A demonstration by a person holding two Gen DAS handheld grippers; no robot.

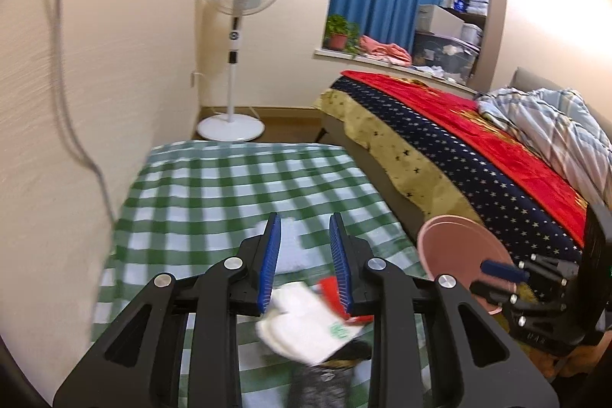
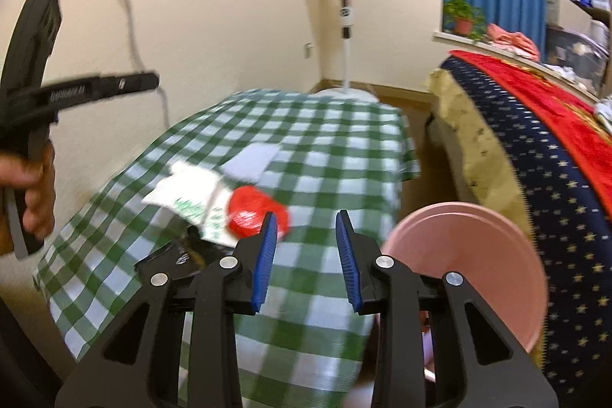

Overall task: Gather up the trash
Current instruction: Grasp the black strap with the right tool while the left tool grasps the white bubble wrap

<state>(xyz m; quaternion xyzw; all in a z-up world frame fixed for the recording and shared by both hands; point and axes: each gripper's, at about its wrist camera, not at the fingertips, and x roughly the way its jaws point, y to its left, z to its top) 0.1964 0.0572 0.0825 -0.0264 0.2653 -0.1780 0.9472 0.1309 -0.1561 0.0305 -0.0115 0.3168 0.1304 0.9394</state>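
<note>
Left hand-held gripper [image 1: 305,264]: jaws apart, nothing clamped, hovering over the trash pile. Right hand-held gripper [image 2: 306,262]: jaws apart, empty, beside the pink bin [image 2: 478,278].

Trash sits on the table [image 2: 344,148], on green-checked cloth: white printed bag [image 2: 191,201], red wrapper [image 2: 254,211], dark packet [image 2: 179,255] tucked under the bag, white sheet [image 2: 254,159] behind them.

Risks, judged:
- Items overlap; a pinch on the bag may drag the wrapper off the table edge.
- Thin bag and flat sheet could slip from the pads, or cloth gets pinched with them.
- Bin stands off the table near the bed [image 2: 554,148]; a loose grip could drop trash in the gap.
- Both views blurred, so aim may be off.
</note>
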